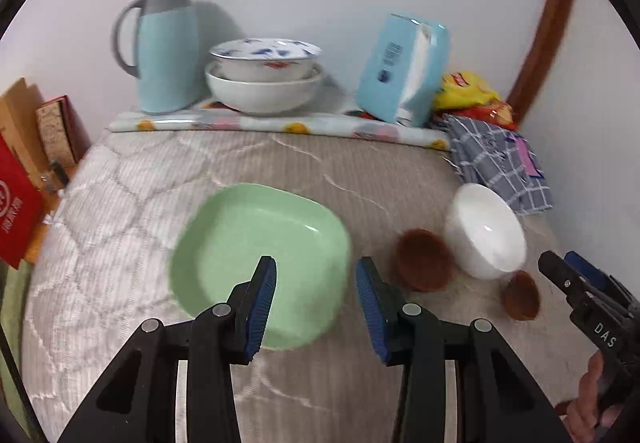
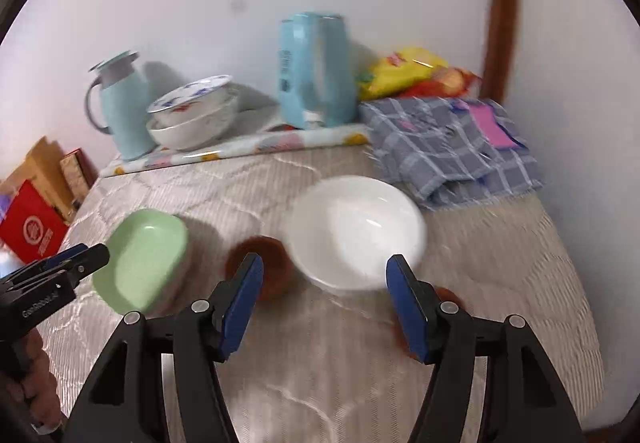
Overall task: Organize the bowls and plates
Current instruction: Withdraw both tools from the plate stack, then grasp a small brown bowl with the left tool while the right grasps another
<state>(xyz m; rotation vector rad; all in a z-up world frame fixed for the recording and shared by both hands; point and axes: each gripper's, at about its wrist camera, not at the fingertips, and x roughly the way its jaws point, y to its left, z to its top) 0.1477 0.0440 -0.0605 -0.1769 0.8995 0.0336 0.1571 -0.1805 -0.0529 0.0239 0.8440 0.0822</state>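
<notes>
Both my grippers, left gripper (image 1: pixel 316 303) and right gripper (image 2: pixel 324 307), spread, empty. Risk: brown bowl (image 2: pixel 260 267), touching the white bowl (image 2: pixel 356 231), gets knocked.

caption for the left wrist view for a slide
Left gripper open above a green plate, white bowl to its right.

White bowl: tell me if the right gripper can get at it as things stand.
Probably yes. The right gripper stands open with nothing between its jaws, and the white bowl sits just ahead of it, uncovered. The brown cup beside it looks clear of the near rim.
</notes>
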